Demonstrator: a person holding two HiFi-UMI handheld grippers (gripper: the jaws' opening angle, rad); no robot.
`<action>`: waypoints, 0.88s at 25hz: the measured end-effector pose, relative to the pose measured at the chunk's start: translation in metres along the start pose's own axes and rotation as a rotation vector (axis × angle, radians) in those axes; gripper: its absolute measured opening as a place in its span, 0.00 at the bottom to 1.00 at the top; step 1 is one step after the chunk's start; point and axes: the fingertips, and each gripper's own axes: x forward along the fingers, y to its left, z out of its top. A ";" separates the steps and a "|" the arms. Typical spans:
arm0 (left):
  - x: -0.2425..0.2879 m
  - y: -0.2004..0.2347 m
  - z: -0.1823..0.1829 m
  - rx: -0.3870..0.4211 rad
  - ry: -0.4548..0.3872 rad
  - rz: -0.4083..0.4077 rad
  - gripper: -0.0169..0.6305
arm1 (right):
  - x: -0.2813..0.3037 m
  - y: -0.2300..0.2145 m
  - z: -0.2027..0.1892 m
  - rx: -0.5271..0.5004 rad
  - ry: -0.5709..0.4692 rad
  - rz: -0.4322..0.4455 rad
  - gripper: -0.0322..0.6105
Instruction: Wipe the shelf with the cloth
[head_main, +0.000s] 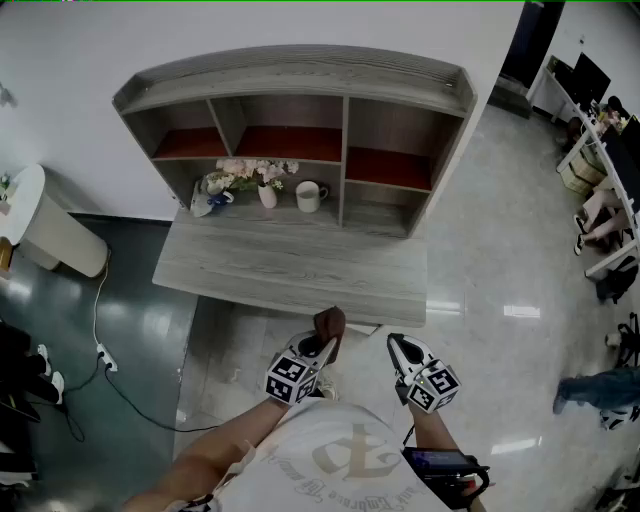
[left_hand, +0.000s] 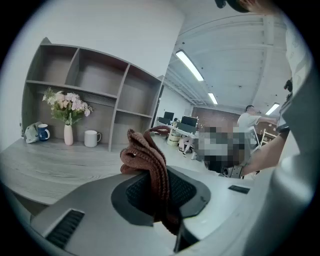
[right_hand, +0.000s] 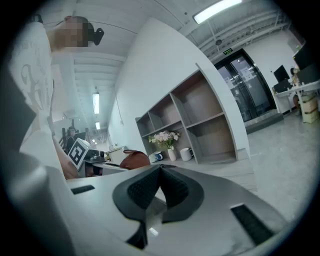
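Brown knitted cloth (head_main: 328, 322) is pinched in the left hand-held gripper (head_main: 318, 346) in the head view. It hangs close to the person's body, in front of the near edge of the bench (head_main: 290, 268) and well apart from the shelf (head_main: 300, 85) at the back. The right hand-held gripper (head_main: 402, 352) hangs beside it. On the bench, below the middle compartments, stand a vase of flowers (head_main: 266, 190), a white mug (head_main: 310, 195) and a small blue cup (head_main: 217, 198). In the left gripper view the jaws are clenched on the cloth, which is bunched and rises above them in thick folds, with the shelf far behind it. In the right gripper view the jaws of the right hand-held gripper are pressed together at the tips and nothing is between them; the cloth shows as a reddish lump at the left. I judge that the wiping is not yet begun and a long reach over the bench comes first. The cloth seems to be held only by a narrow part, so rubbing it on the rough wood may drag it out of the jaws. The loose folds or the hand-held gripper may also catch the vase or the mug and tip them, since both stand just where a sweep along the lower compartments would pass.
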 end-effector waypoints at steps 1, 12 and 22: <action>-0.003 -0.002 -0.001 -0.001 0.001 0.004 0.13 | -0.003 0.002 0.000 0.001 -0.002 0.002 0.05; -0.023 -0.018 -0.010 -0.007 -0.006 0.040 0.13 | -0.022 0.014 -0.003 0.007 -0.020 0.004 0.06; -0.014 -0.023 -0.011 -0.008 0.012 0.030 0.13 | -0.028 0.006 -0.003 0.022 -0.026 -0.006 0.06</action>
